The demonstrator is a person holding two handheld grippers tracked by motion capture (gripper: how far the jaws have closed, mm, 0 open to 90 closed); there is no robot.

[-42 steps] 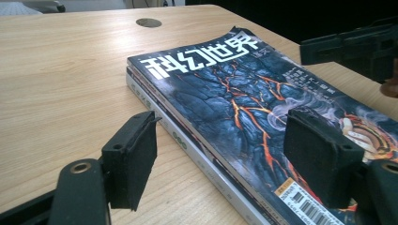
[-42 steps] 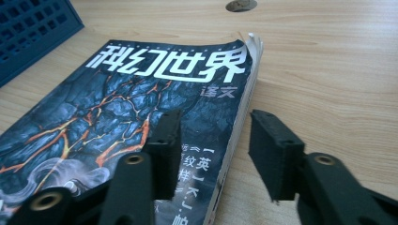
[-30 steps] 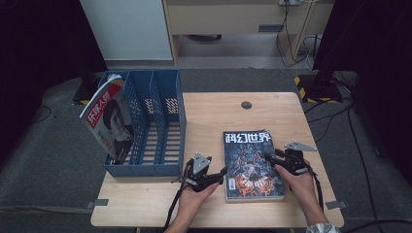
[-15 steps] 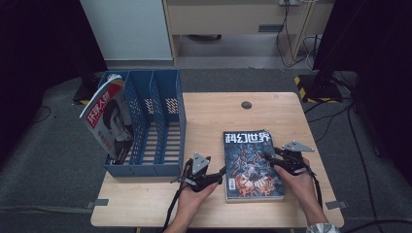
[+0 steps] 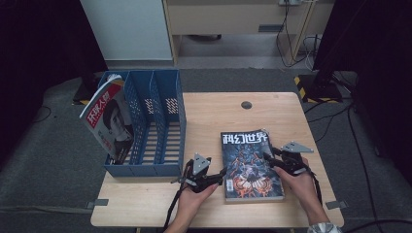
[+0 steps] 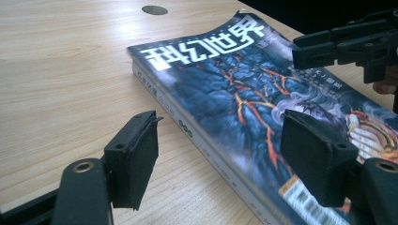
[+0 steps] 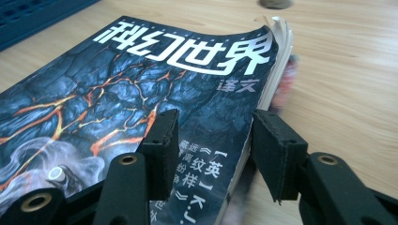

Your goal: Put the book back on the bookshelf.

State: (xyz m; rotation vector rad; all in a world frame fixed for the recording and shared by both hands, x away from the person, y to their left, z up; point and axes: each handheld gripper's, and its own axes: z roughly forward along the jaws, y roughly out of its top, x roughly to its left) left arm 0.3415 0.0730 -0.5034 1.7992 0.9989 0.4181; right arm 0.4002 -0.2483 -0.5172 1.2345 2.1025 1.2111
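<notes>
A dark magazine [image 5: 250, 165] with a lava-crack cover and white title lies flat on the wooden table [image 5: 214, 116]. My left gripper [image 5: 221, 174] sits at its left spine edge. In the left gripper view its jaws [image 6: 220, 150] stand open astride the spine [image 6: 187, 131], touching nothing. My right gripper [image 5: 267, 154] is at the magazine's right edge. Its jaws [image 7: 216, 145] have just been closing, with the page edge [image 7: 244, 154] between them. One pad lies over the cover [image 7: 141, 79], the other beside the pages, a gap still showing.
A blue three-slot file rack [image 5: 145, 167] stands at the table's left, with another magazine [image 5: 109, 121] upright in its leftmost slot. A round cable hole [image 5: 246, 105] sits beyond the flat magazine. The floor holds cables and dark stands to the right.
The right gripper's jaws have drawn a little closer around the magazine's right edge. Both hands and the magazine have stayed where they were.
</notes>
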